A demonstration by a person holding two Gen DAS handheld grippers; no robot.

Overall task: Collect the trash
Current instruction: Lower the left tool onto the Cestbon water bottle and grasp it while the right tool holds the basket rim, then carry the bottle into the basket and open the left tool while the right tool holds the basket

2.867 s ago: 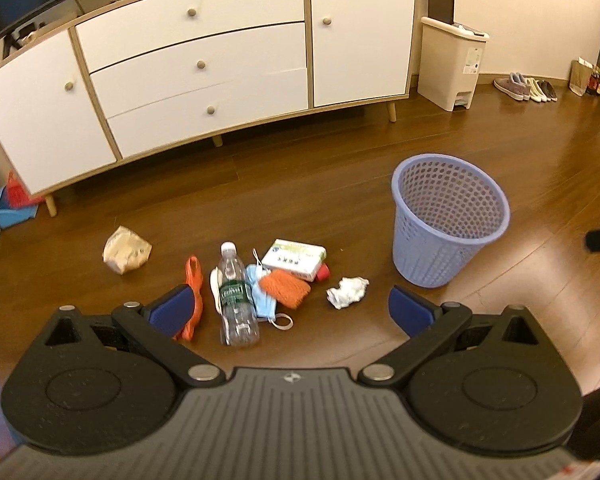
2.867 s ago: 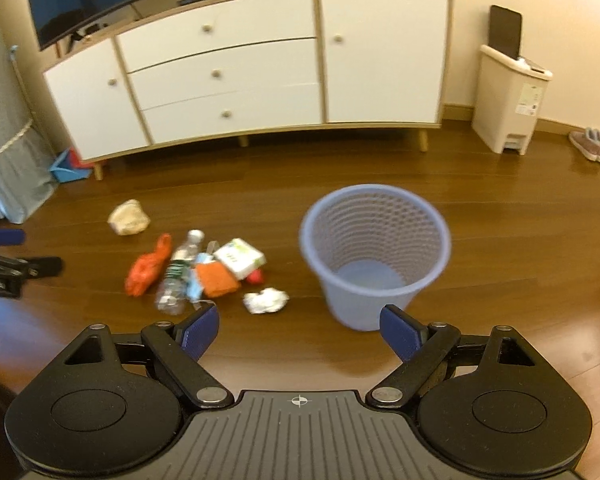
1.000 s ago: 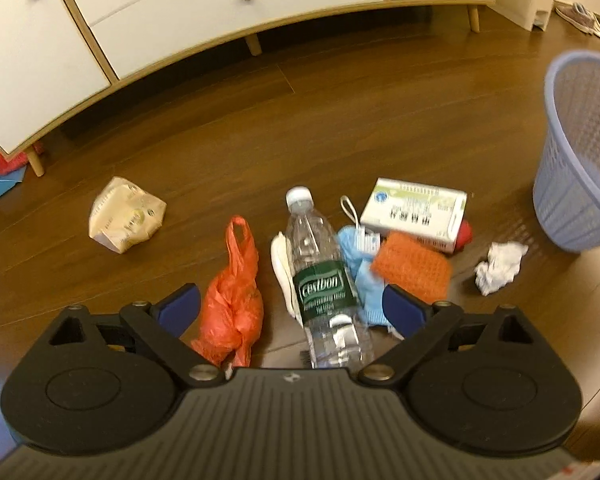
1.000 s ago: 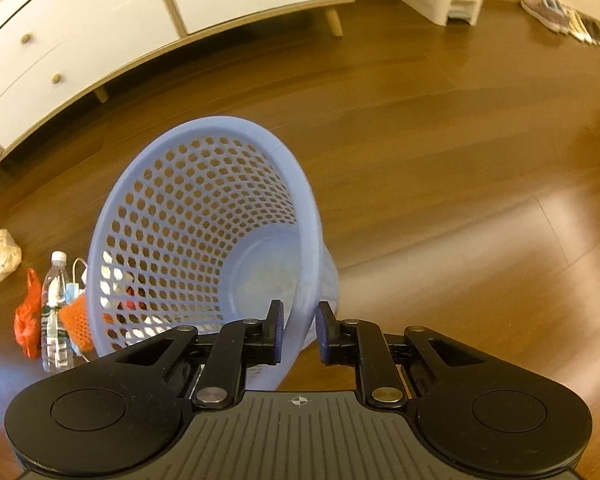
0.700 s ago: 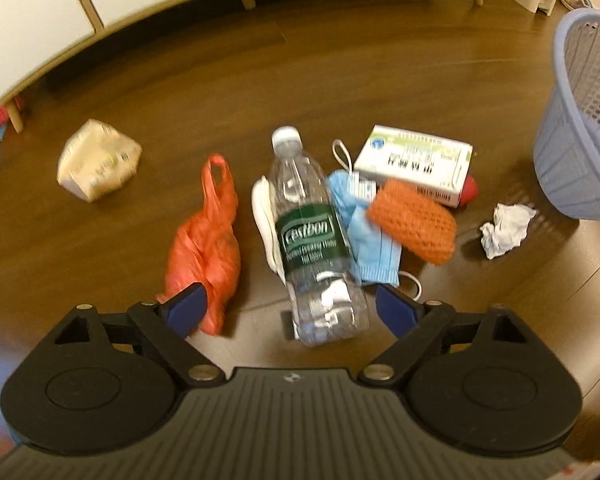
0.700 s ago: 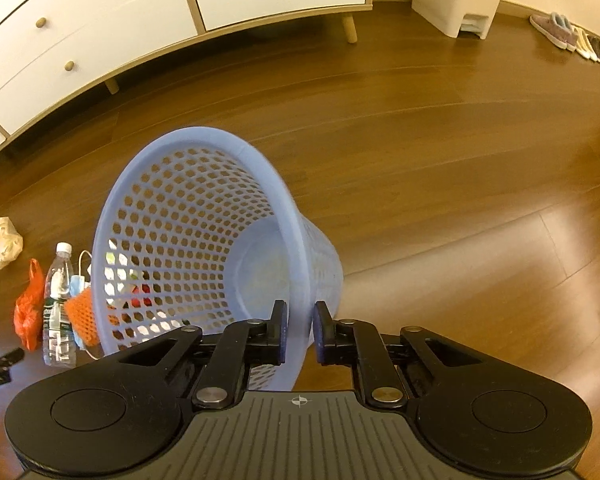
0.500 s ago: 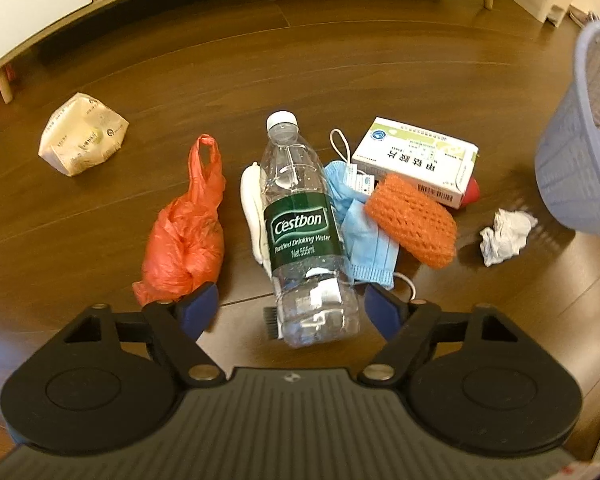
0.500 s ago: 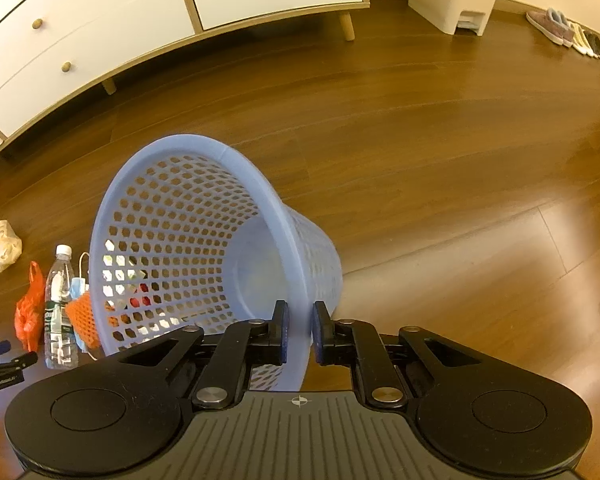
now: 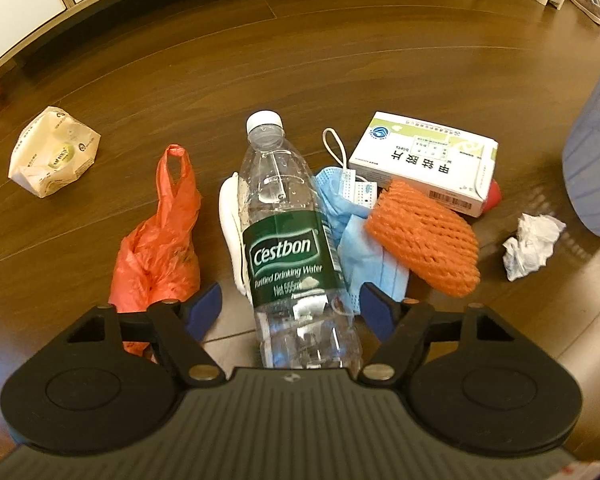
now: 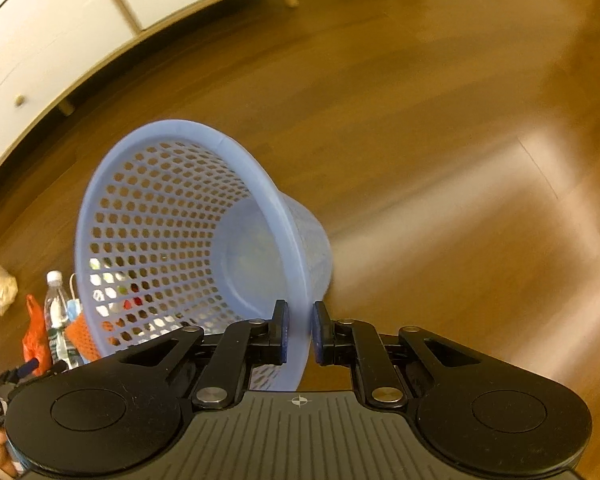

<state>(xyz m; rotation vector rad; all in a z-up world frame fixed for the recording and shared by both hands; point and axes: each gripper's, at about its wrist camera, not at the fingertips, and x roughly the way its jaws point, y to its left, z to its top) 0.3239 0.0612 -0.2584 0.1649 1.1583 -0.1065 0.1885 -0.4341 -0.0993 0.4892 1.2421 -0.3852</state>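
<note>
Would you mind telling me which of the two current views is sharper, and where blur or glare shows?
Left wrist view: sharp, the bottle label readable, edges bowed by fisheye. Right wrist view: motion-blurred floor and cabinet, a pale glare patch at right, while the basket rim stays fairly crisp.

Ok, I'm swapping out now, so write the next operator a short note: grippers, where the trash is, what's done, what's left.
Left hand-held gripper: open, jaws either side of the water bottle, not closed on it.
Right hand-held gripper: shut on the rim of the blue basket, which is tilted.
Trash on the floor: orange bag, blue mask, orange net, box, crumpled tissue, paper packet.
Done: basket gripped; it looks empty.
Left: all the trash, probably the bottle first.
</note>
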